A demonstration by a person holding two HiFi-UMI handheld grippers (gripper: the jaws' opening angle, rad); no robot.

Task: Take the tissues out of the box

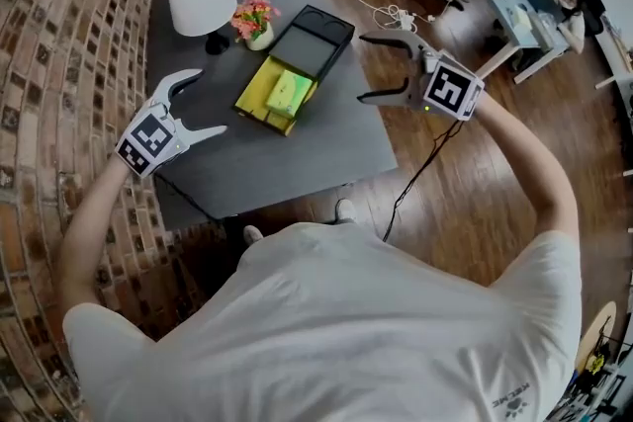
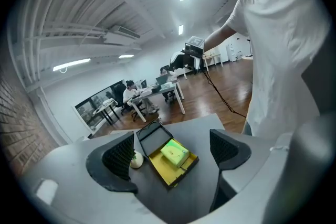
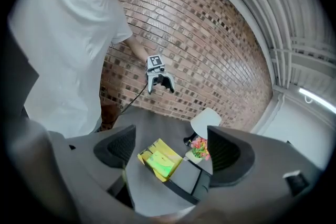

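You held the left gripper (image 1: 210, 102) by the table's (image 1: 297, 163) left edge and the right gripper (image 1: 361, 68) at its right edge, both gaping empty, tissues (image 1: 289, 92) lying in the open box (image 1: 255, 90).

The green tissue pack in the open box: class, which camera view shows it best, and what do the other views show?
The head view: it looks down on the green tissue pack lying in the yellow box, sharp and unobstructed. The left gripper view shows it at a low slant; the right gripper view shows it dimmer and blurrier.
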